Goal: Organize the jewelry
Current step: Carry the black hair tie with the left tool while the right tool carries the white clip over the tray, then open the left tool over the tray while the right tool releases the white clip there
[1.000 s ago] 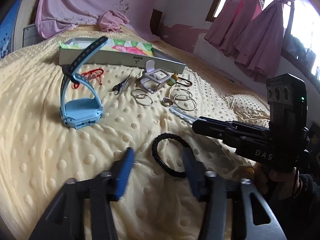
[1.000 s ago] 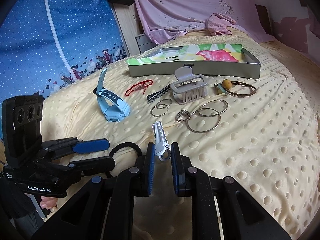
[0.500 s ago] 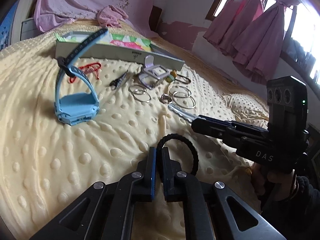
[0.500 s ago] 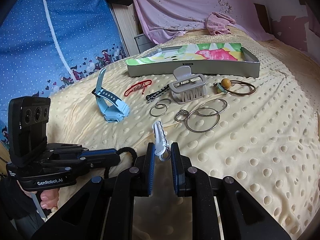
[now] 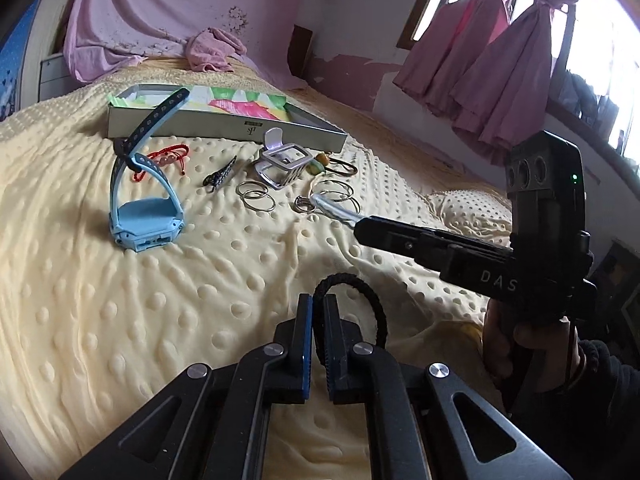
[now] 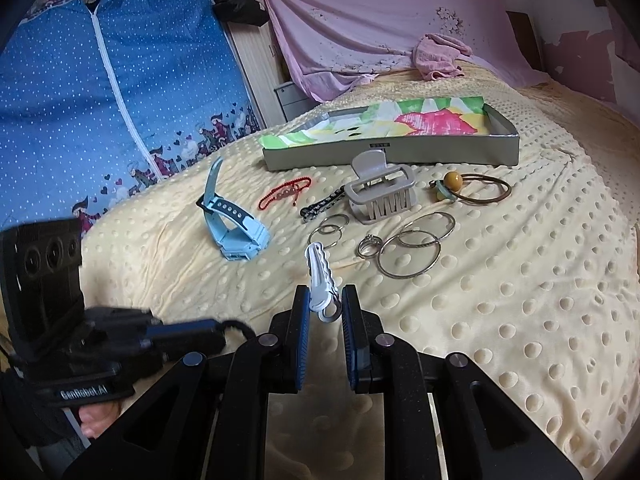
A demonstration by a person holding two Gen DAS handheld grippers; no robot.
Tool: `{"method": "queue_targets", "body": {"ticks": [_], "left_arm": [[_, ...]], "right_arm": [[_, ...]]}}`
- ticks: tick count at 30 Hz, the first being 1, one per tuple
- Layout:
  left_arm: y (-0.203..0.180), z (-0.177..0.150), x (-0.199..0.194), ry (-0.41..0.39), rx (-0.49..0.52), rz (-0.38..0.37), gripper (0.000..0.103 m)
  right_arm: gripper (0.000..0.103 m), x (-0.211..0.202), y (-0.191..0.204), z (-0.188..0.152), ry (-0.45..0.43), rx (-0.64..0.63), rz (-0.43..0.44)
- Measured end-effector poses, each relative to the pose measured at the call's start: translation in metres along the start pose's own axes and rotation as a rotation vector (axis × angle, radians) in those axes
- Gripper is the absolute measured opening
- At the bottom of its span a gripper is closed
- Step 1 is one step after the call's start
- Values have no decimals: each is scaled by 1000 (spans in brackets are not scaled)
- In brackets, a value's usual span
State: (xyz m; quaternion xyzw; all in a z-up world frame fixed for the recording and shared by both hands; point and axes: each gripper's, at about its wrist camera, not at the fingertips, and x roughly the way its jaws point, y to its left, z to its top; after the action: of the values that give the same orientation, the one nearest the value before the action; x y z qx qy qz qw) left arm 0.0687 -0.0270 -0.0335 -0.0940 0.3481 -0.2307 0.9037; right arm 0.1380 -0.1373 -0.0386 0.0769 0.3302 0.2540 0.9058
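Left wrist view: the left gripper (image 5: 318, 322) is clamped on the black braided hair band (image 5: 356, 300), nearer the camera than the box (image 5: 224, 128) and well apart from it. The band looks light, soft and floppy; a pinch across its cord suits it, though the free loop will likely dangle

Right wrist view: the right gripper (image 6: 325, 312) is closed on the pale wavy hair clip (image 6: 320, 276), also well short of the box. The clip seems light, stiff and smooth; gripping its flat sides near the hinge should stop it from twisting
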Motion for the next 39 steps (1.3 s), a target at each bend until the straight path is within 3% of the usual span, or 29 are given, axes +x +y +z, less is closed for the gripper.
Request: {"method": "queue_targets", "body": {"ticks": [7, 17, 24, 27, 30, 33, 39], "left_arm": [[4, 29, -8, -92, -58, 52, 5], [18, 141, 24, -183, -120, 202, 5], [61, 207, 85, -86, -194, 247, 6], [78, 214, 109, -18, -235, 281, 6], [97, 214, 128, 56, -323, 268, 6], [108, 212, 139, 88, -360, 292, 6], [111, 208, 148, 110, -334, 301, 7]], "right_arm": [[14, -11, -6, 16, -77, 23, -16], [14, 16, -50, 105, -145, 22, -101], [14, 82, -76, 154, -77, 79, -118], [14, 111, -79, 164, -26, 73, -137], [14, 131, -82, 165, 26, 77, -144], [14, 149, -86, 164, 101, 100, -119], [14, 165, -85, 161, 147, 96, -127]]}}
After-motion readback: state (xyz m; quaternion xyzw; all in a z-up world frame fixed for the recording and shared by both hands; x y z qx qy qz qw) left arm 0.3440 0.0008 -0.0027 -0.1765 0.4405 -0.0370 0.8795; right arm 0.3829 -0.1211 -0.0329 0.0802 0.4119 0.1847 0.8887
